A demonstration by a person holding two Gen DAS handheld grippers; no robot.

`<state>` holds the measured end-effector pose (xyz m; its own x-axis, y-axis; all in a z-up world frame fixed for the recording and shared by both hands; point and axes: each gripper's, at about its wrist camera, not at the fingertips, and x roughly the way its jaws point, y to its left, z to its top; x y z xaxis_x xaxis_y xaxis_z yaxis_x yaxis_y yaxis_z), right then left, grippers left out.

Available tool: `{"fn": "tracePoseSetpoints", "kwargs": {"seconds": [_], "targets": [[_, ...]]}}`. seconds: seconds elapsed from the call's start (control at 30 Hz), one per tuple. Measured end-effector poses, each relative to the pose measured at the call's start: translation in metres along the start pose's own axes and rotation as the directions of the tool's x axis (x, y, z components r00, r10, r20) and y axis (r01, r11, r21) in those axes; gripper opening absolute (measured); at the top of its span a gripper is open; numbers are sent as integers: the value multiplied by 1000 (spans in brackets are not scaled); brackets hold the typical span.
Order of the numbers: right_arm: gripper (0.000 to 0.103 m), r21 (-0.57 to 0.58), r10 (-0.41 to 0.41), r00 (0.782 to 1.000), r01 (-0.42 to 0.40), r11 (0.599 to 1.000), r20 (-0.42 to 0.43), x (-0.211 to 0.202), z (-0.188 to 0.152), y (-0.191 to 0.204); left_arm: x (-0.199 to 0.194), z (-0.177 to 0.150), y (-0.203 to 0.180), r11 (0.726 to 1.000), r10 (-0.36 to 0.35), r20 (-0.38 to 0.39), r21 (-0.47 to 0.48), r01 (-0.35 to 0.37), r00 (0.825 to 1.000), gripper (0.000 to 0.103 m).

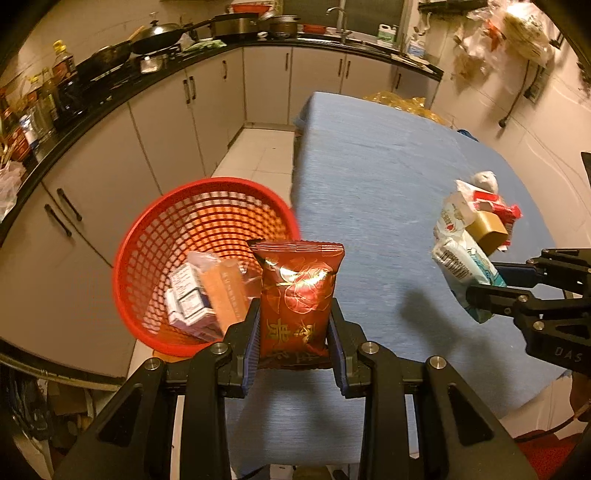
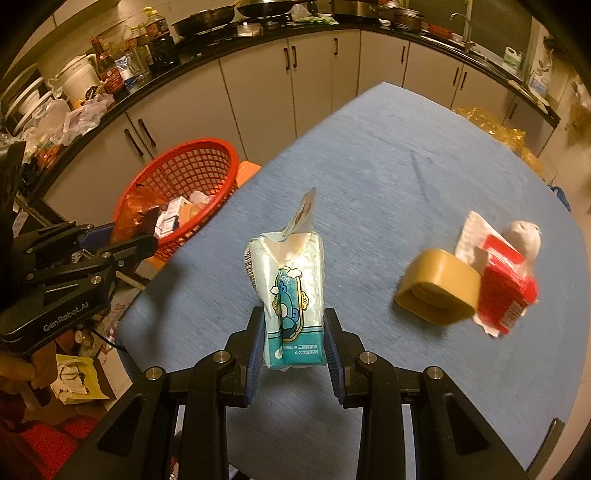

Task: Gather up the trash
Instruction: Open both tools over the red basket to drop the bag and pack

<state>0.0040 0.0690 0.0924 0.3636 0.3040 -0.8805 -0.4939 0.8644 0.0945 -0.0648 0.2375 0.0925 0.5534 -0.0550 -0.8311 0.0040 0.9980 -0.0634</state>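
My left gripper is shut on a red snack packet and holds it above the table's left edge, beside the red mesh basket. The basket stands left of the table and holds a small white box and an orange wrapper. My right gripper is shut on a white and teal tissue pack, lifted above the blue table. It also shows in the left wrist view. A tan tape roll, a red box, white paper and a crumpled tissue lie at the right.
Kitchen cabinets and a black counter with pans and bottles run along the left and back. Yellow plastic lies past the table's far edge. Papers lie on the floor at the lower left.
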Motion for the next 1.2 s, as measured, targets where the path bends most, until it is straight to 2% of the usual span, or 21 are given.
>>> {"fn": "tracePoseSetpoints", "kwargs": {"seconds": [0.37, 0.73, 0.83, 0.9, 0.93, 1.07, 1.2], "targets": [[34, -16, 82, 997, -82, 996, -3, 13, 37, 27, 6, 9, 57, 994, 51, -9, -93, -52, 999, 31], [38, -59, 148, 989, -148, 987, -12, 42, 101, 75, 17, 30, 90, 989, 75, -9, -126, -75, 997, 32], [49, -52, 163, 986, -164, 985, -11, 49, 115, 82, 15, 34, 96, 989, 70, 5, -134, -69, 998, 43], [60, -45, 161, 987, -160, 986, 11, 51, 125, 84, 11, 37, 96, 988, 83, 19, -131, -80, 996, 59], [61, -38, 161, 987, -160, 986, 19, 51, 127, 84, 9, 37, 97, 988, 86, 28, -131, -82, 996, 63], [62, 1, 181, 983, -181, 984, 41, 44, 130, 77, 7, 36, 95, 987, 85, 29, -139, -80, 996, 64], [62, 47, 177, 983, -179, 983, 53, 34, 117, 56, 9, 34, 83, 989, 62, 18, -138, -59, 998, 64]]}}
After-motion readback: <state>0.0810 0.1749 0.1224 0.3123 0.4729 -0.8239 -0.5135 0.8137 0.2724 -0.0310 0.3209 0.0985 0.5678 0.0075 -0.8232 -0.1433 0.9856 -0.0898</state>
